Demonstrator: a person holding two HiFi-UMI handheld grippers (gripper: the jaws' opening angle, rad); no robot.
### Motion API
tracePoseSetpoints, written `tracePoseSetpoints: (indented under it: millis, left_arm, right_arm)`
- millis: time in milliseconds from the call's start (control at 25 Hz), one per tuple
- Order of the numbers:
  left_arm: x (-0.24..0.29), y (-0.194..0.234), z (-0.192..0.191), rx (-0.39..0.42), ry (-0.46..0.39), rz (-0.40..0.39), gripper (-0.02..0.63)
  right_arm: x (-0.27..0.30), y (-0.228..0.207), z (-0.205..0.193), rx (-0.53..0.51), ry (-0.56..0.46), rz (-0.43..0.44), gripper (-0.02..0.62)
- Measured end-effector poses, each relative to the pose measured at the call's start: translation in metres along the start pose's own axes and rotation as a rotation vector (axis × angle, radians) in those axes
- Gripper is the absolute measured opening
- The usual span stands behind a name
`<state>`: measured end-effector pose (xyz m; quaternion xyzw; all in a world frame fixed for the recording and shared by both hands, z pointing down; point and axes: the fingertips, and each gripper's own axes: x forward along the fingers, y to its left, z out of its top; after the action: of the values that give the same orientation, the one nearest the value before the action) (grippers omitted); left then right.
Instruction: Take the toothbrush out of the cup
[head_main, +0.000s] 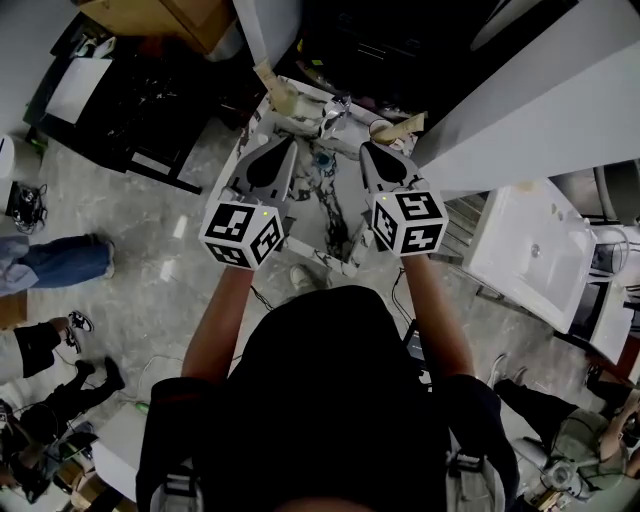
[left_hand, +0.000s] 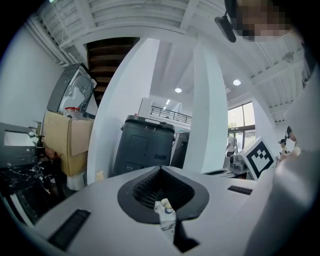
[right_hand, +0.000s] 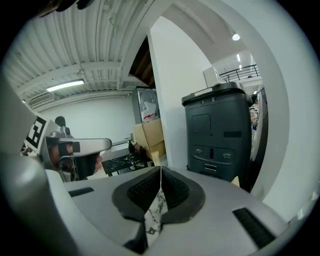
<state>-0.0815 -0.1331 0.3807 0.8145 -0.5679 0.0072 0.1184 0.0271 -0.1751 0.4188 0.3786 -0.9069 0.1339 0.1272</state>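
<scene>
A small marble-topped table (head_main: 338, 222) stands below and ahead of me. On it sits a small blue cup (head_main: 322, 160), and a silvery thing (head_main: 335, 112) lies at its far edge; I cannot make out the toothbrush. My left gripper (head_main: 280, 98) hovers over the table's left side and my right gripper (head_main: 400, 130) over its right side, both beyond the cup. In the left gripper view the left gripper (left_hand: 161, 170) has its jaws together with nothing held. The right gripper (right_hand: 160, 170) is also shut and empty. Only a sliver of marble shows under each.
A dark grey bin (left_hand: 142, 145) stands ahead between white pillars (left_hand: 207, 110), with a cardboard box (left_hand: 65, 140) to its left. A cluttered black table (head_main: 150, 90) lies far left and a white sink (head_main: 525, 250) to the right. People's legs (head_main: 60, 262) are at the left.
</scene>
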Motion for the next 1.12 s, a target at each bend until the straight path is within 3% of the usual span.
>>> tracePoseSetpoints:
  millis: [400,720,1120]
  left_arm:
    - [0.03,-0.007,-0.025,-0.003,0.078,0.038,0.011]
    - [0.054,-0.019,-0.044,-0.023,0.122,0.02,0.011]
    - [0.085,-0.035,-0.064,-0.056,0.159,0.003,0.011]
  right_arm:
    - [0.017,-0.059,-0.041,0.075,0.101,0.002,0.035]
    - [0.036,-0.099,-0.078,0.133,0.185,-0.042,0.035]
    - [0.046,-0.148,-0.116,0.244,0.321,-0.03,0.037]
